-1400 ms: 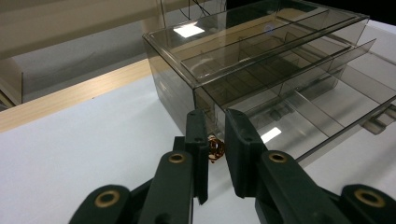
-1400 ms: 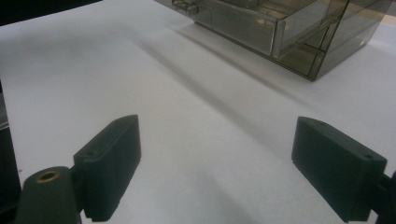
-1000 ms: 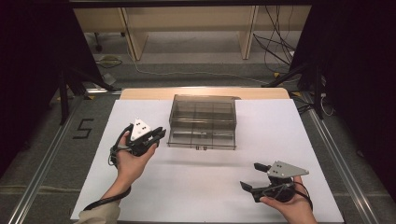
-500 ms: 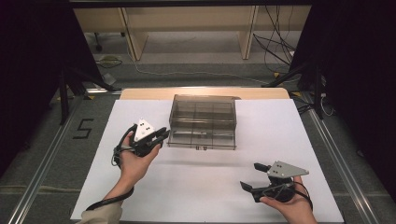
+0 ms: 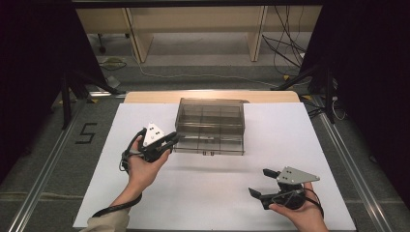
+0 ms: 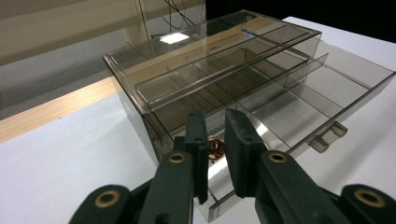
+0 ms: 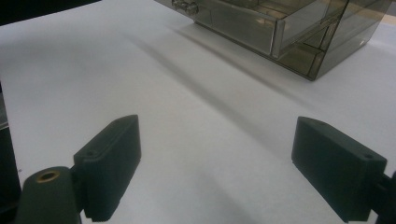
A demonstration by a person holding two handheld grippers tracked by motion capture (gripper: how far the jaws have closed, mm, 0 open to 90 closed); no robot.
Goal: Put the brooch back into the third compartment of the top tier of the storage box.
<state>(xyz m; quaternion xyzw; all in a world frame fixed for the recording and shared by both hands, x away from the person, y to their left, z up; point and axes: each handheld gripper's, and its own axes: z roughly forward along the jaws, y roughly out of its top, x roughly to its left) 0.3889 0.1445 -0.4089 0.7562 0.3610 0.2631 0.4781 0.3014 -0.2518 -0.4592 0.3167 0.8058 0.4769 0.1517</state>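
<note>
Smoked plastic drawer box [image 5: 211,126] sits where it did; the left gripper [image 5: 170,140] has edged slightly toward its open bottom drawer [image 6: 299,109], jaws nearly together around a small coppery thing [image 6: 215,148] (identity unclear). The right gripper [image 5: 263,182] rests nearby, jaws apart and empty, so a drop into the drawer seems close.

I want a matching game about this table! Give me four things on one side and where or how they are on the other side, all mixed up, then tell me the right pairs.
Things:
1. left claw
2. right claw
3. drawer box
4. small coppery thing

Places or states:
A. see-through and smoky brown, in the middle of the white table
B. jaws wide apart over bare white table
C. jaws nearly together, right at the box's corner
D. lying inside the low pulled-out drawer, between the jaws

Right pairs: 1-C, 2-B, 3-A, 4-D
</note>
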